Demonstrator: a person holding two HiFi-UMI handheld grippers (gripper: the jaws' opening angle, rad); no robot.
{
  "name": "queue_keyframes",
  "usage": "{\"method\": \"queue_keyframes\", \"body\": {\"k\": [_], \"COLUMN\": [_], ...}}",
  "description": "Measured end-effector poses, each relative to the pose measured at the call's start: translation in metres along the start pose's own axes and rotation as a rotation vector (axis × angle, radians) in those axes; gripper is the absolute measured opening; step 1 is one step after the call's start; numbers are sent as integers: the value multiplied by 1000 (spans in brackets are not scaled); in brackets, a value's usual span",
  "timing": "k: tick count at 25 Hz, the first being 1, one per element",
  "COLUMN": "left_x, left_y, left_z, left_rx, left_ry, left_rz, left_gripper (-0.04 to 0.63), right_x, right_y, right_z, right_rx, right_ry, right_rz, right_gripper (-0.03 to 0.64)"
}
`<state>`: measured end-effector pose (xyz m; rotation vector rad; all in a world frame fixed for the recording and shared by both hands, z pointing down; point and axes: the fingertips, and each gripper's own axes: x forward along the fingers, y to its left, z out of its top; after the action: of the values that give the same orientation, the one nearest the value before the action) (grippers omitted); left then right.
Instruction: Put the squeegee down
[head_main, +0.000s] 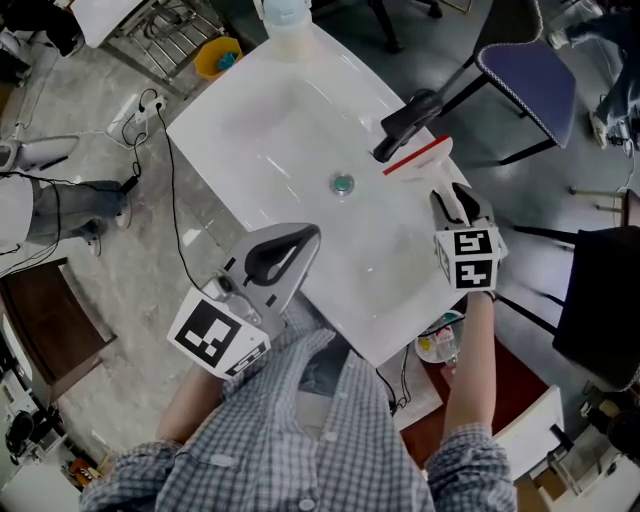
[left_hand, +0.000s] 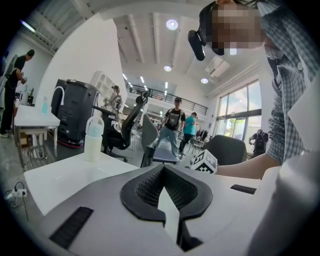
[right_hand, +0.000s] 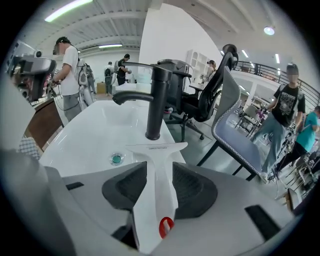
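In the head view your right gripper (head_main: 455, 200) hangs low over the squeegee (head_main: 421, 157). The squeegee lies on the rim of the sink (head_main: 215, 130), its blade just ahead of the gripper and close up to the foot of the tap (head_main: 405, 122). I judge the setting-down all but done, so what remains is to come away cleanly. Lift and draw back along the line of the handle, not sideways, because the sink's outer edge runs just to the right of the gripper and a nudge could tip the squeegee off. The drain (head_main: 343, 183) sits well off to the gripper's left, in the bowl. A bottle (head_main: 283, 14) stands at the far end and a chair (head_main: 525, 75) waits beyond the edge, so neither is in your way. Your left gripper (head_main: 305, 240) rests over the near rim, well apart from all this. In the left gripper view its jaws meet at the tips with nothing between them, and past them you see only the bottle and people walking in the room, so keep that hand where it is. In the right gripper view the jaws stand wide apart with the squeegee's handle lying loose between the pads, not pinched. The tap rises straight ahead just past the blade, so don't push forward. Watch that neither pad catches the handle as you clear it.
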<state>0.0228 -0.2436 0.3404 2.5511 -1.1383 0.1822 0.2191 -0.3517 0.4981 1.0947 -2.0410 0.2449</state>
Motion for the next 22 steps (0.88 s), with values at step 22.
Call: {"method": "queue_keyframes", "body": {"k": [22], "left_x": [-29], "left_y": [-24], "left_z": [23], "left_rx": [70], "left_ry": [-53], "left_rz": [-69], "left_gripper": [6], "right_x": [-105], "right_y": [31], "right_z": [25], "right_rx": [152], "right_ry": [-212], "right_rz": [-168], "right_gripper": [12]}}
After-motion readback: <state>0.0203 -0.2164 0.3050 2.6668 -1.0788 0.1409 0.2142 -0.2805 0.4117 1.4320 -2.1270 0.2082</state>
